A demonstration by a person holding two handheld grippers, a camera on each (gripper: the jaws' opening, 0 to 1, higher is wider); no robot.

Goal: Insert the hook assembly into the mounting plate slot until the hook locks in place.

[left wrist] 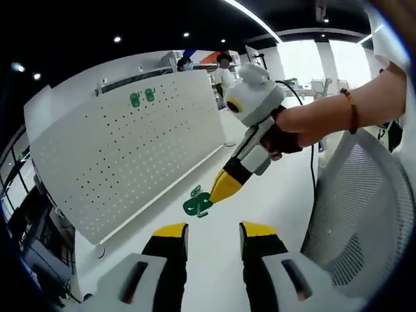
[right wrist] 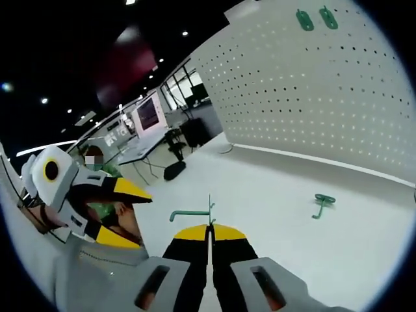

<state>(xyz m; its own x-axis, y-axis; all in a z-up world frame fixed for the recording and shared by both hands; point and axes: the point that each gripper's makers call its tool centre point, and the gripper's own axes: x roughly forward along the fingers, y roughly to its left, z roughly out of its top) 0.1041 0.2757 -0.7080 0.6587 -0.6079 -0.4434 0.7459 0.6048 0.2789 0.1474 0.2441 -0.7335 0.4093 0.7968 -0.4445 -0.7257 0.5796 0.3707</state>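
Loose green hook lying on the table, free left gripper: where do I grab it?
Take the loose hook by its long straight shank, coming down from above with the left gripper's open jaws across it. It lies flat and clear on the table, its round end too bulky.

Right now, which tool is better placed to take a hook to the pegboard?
Right. The right tool is shut on a green hook with the pegboard ahead; the left tool stands open and empty.

Dark ceiling (left wrist: 162, 19) w/ small spot lights and one long light strip (left wrist: 250, 16). Bright windows (left wrist: 305, 58) at back. Desks (right wrist: 140, 153) w/ a monitor (right wrist: 148, 114) stand behind, near a mesh chair (left wrist: 361, 208).
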